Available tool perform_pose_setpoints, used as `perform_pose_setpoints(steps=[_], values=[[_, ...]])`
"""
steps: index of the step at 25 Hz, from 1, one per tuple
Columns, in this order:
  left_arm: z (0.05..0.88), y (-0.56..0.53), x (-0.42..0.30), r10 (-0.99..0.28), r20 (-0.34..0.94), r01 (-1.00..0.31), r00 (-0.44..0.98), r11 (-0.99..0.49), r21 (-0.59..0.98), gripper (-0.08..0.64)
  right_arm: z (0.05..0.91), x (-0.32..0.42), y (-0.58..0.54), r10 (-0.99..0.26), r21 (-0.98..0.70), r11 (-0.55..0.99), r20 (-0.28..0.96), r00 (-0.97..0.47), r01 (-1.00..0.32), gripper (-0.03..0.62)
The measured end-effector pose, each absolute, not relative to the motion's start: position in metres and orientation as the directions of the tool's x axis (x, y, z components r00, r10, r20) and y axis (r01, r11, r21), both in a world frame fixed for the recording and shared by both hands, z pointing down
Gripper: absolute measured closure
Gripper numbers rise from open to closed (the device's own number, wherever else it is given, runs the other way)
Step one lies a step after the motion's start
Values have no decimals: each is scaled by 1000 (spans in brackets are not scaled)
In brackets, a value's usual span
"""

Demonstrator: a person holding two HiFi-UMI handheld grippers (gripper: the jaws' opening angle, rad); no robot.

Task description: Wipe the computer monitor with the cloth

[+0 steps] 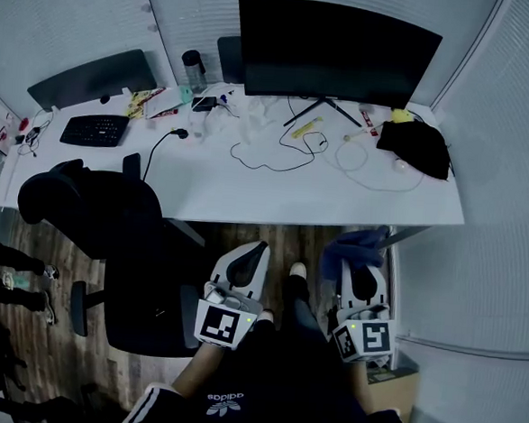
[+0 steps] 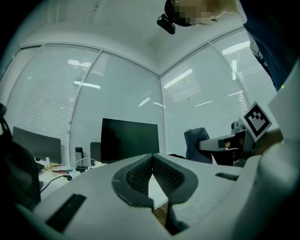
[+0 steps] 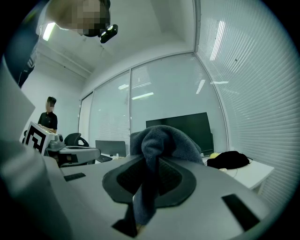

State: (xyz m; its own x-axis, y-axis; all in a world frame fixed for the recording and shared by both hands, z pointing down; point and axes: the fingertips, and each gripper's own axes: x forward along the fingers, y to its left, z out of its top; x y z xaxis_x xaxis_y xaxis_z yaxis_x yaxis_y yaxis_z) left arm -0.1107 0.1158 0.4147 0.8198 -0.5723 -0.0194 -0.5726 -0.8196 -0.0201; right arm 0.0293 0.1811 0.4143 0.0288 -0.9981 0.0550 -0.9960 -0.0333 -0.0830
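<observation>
Two grippers are held low in front of the white desk, short of its near edge. Over on the left, a black office chair is pulled up to the desk, with a keyboard on the desktop beyond it. The left gripper points toward the desk. Its fingers are drawn together, tips touching, with nothing caught between them. Past it, the dark computer monitor stands upright at the back of the desk on a splayed stand, and loose cables trail across the top in front of it. The right gripper sits beside the left one, well apart from the screen. Its fingers are clamped on a blue-grey cloth that bunches up over the tips and hangs down between the pads. Far right, a black bundle lies near the desk corner.
</observation>
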Motion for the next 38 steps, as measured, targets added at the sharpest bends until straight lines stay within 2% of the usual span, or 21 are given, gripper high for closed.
perform_pose_setpoints(steps=[8, 22, 32, 38], values=[[416, 49, -70, -613, -25, -614, 789, -789, -4, 554, 415, 75, 107, -999, -79, 13, 48, -16, -997, 543], [398, -51, 4, -716, -57, -717, 696, -697, 4, 554, 412, 171, -6, -988, -77, 95, 112, -103, -992, 543], [408, -74, 12, -746, -36, -746, 665, -666, 12, 554, 422, 177, -37, -981, -86, 140, 125, -150, -986, 543], [404, -96, 8, -742, -41, -742, 669, -670, 12, 554, 416, 174, -56, -984, -89, 121, 120, -131, -989, 543]])
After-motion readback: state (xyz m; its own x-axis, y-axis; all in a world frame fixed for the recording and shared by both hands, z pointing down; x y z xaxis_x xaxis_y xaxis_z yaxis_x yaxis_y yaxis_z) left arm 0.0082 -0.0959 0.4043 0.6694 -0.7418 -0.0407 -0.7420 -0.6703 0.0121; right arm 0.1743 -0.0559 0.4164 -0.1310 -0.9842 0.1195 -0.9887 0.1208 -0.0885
